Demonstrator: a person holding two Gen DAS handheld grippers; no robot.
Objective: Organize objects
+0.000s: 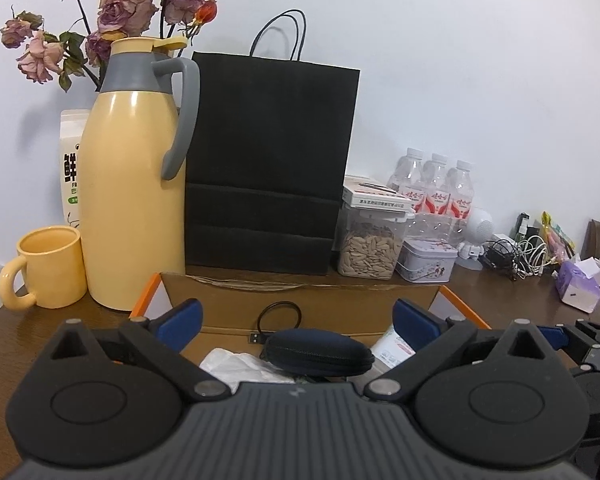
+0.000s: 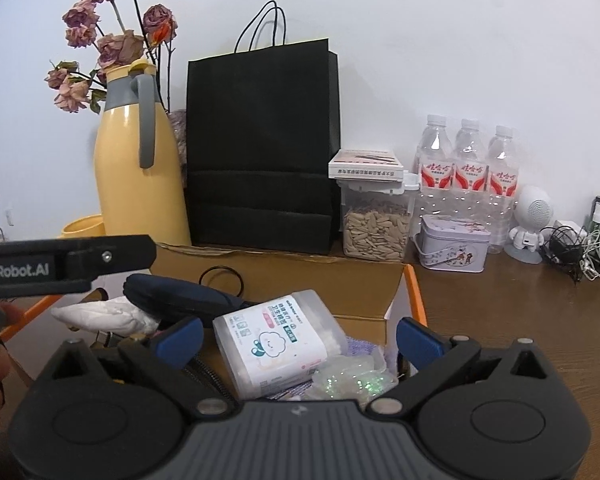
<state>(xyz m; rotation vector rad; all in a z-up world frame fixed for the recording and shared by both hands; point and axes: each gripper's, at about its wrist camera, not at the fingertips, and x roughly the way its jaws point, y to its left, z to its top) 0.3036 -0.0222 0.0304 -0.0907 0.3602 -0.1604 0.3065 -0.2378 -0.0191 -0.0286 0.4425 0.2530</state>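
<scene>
An open cardboard box (image 1: 300, 304) with orange flaps sits on the brown table, also in the right wrist view (image 2: 300, 280). Inside lie a dark navy zip case (image 1: 318, 350) (image 2: 180, 292), a white crumpled packet (image 1: 240, 366) (image 2: 108, 316), a black cable loop (image 1: 280, 316) (image 2: 220, 278), and a clear cotton-swab box (image 2: 280, 340) (image 1: 394, 346). My left gripper (image 1: 296, 320) is open and empty above the navy case. My right gripper (image 2: 300, 332) is open and empty, its blue fingers either side of the swab box.
Behind the box stand a yellow thermos (image 1: 132, 184), a yellow mug (image 1: 48, 268), a black paper bag (image 1: 268, 160), a jar of seeds (image 1: 370, 248), a small tin (image 1: 426, 260), water bottles (image 2: 468, 168) and tangled cables (image 2: 580, 248). A tissue pack (image 1: 580, 284) lies right.
</scene>
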